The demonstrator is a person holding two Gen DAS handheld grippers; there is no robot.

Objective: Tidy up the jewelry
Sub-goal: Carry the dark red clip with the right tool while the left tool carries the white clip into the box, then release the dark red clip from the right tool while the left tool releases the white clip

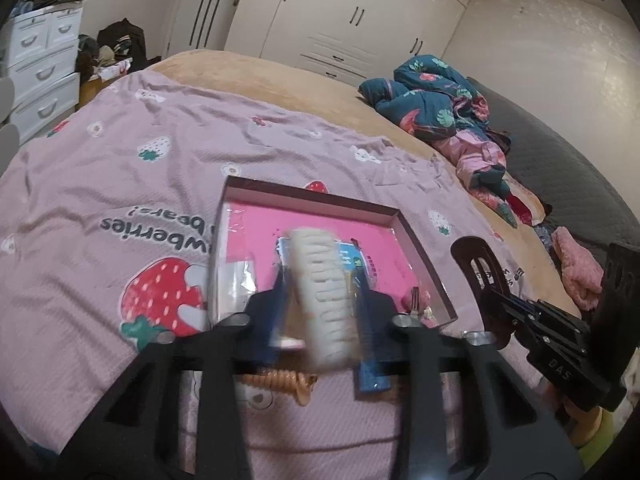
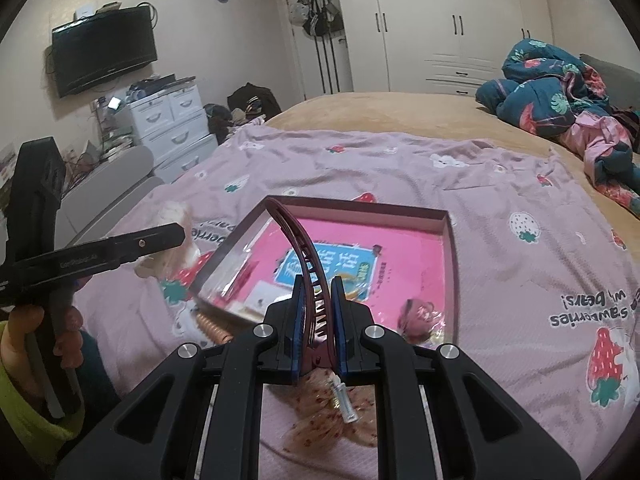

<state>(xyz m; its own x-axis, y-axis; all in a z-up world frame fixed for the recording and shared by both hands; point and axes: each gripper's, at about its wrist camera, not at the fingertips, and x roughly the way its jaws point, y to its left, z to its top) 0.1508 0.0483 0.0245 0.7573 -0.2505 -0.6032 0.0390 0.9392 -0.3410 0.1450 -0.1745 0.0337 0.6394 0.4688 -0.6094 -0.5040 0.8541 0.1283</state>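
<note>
so i count two hair clips: my left claw [image 1: 320, 280] pinches the cream toothed plastic clip [image 1: 326, 300], my right claw [image 2: 316, 300] clamps the maroon curved plastic clip [image 2: 308, 272], both narrow, above one pink shallow cardboard box [image 2: 448, 240].

Black plastic left claw [image 1: 322, 304] and right claw [image 2: 316, 320], blue finger pads [image 2: 297, 320], silver screws, lime-green sleeve [image 2: 24, 400]

The cream hair claw [image 1: 326, 292] looks like matt plastic, the dark red hair claw [image 2: 308, 272] like glossy plastic. The box [image 2: 448, 248] is matt cardboard with a shiny film over its pink floor. The strawberry sheet [image 1: 100, 184] is soft, wrinkled woven cloth.
</note>
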